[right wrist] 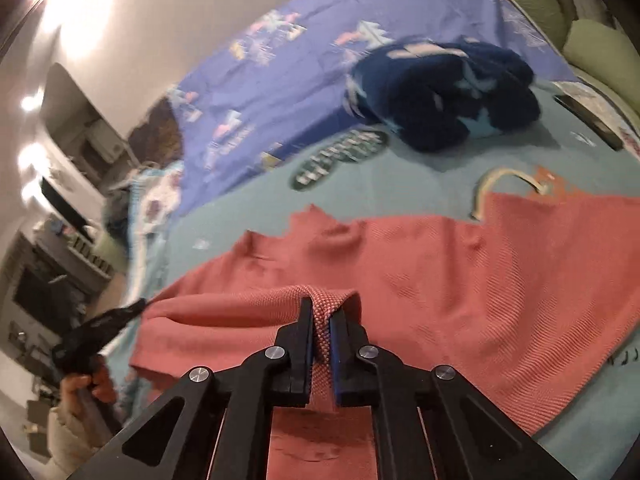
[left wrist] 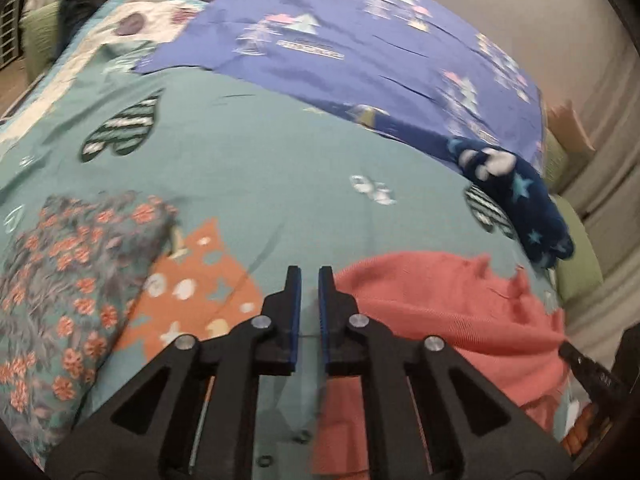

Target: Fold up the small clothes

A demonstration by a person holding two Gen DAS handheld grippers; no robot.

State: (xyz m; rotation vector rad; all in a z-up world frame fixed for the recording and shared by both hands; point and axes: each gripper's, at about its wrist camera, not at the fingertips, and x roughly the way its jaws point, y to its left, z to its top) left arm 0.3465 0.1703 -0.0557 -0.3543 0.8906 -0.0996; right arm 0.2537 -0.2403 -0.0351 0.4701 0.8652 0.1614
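Note:
A coral-red knitted garment lies spread on the teal bedspread. My right gripper is shut on a fold of its near edge and lifts that edge a little. In the left wrist view the same garment lies to the right of my left gripper, whose jaws stand a narrow gap apart with nothing between them, above the teal bedspread. The left gripper also shows in the right wrist view at the garment's left end.
A dark blue star-patterned garment lies bunched behind the red one; it also shows in the left wrist view. A purple patterned sheet covers the far side. A floral folded cloth lies at the left. A dark phone-like slab lies at the right.

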